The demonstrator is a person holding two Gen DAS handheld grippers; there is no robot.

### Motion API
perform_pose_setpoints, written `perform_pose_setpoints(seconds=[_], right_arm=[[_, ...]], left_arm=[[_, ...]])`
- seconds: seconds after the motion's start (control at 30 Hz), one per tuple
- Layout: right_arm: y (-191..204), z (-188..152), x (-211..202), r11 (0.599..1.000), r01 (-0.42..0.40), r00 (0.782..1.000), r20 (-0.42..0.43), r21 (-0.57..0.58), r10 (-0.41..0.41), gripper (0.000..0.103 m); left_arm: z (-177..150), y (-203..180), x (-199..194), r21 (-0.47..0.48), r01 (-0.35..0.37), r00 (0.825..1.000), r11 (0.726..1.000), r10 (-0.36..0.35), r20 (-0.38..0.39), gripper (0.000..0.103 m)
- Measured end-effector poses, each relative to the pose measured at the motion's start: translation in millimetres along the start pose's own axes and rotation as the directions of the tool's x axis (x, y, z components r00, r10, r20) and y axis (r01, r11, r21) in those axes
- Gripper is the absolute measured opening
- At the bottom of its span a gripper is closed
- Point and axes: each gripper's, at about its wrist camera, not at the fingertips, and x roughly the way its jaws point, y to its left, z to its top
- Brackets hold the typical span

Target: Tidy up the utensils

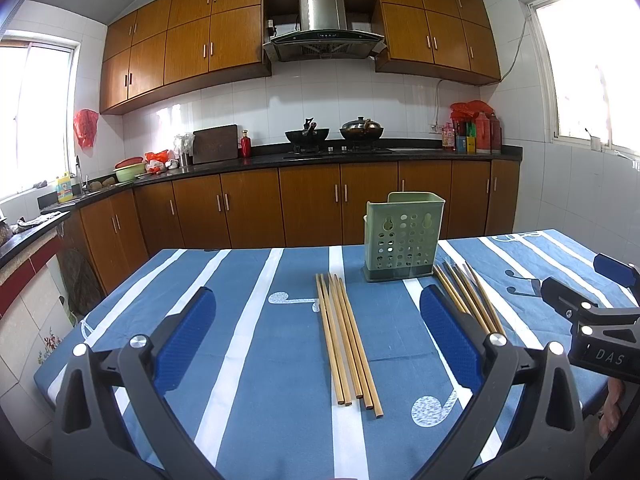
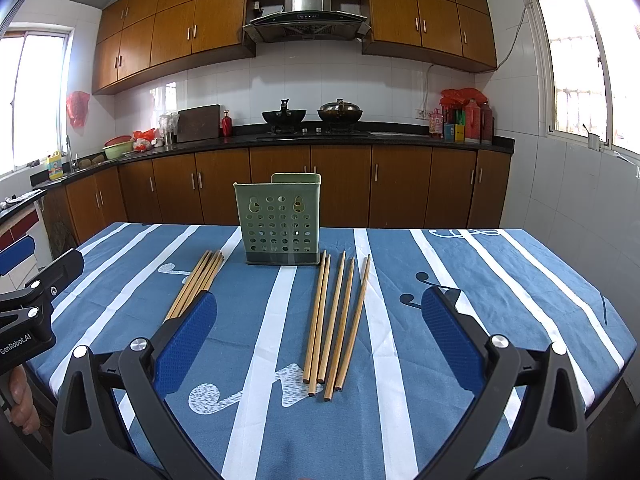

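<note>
Where both views look down: a flat table (image 1: 256,420) under a blue cloth with white stripes and note shapes.
Holder: one pale green plastic utensil holder (image 2: 278,222), boxy, perforated with round holes, upright at the table's middle.
Chopsticks: two groups of thin wooden sticks, about five each; left group (image 1: 348,340) tightly bunched, right group (image 2: 334,320) fanned, one either side of the holder.
Left gripper (image 1: 320,344): blue ribbed fingers (image 1: 184,332) spread wide, holding nothing, above the left group.
Right gripper (image 2: 320,340): fingers (image 2: 450,340) likewise spread, over the right group.
</note>
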Motion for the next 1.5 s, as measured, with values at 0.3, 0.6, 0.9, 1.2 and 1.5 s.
perform_pose_setpoints(seconds=[0.3,0.6,0.9,1.2,1.5], right_arm=[[-2.3,-0.6,1.0,1.000,-0.002,1.000,-0.001,0.004,0.002,0.101],[-1.6,-1.6,1.6,1.000,-0.002,1.000,-0.002,0.004,0.002,0.101],[-1.0,-1.7,1.8,1.000,-0.002,1.000,-0.003,0.005,0.002,0.101],[-1.0,-1.6,1.9,1.000,-0.002,1.000,-0.003,0.005,0.002,0.101],[-0.8,-1.6,2.1,1.000,-0.002,1.000,-0.004,0.005,0.002,0.101]], left_arm=[[0.0,0.0,0.2,0.000,0.000,1.000,1.000,0.000,-0.002,0.099],[0.0,0.0,0.1,0.000,0.000,1.000,1.000,0.000,-0.003,0.099],[0.0,0.0,0.1,-0.001,0.000,1.000,1.000,0.000,-0.004,0.099],[0.1,0.0,0.3,-0.001,0.001,1.000,1.000,-0.001,-0.006,0.099],[0.0,0.1,0.4,-0.001,0.002,1.000,1.000,-0.002,-0.007,0.099]])
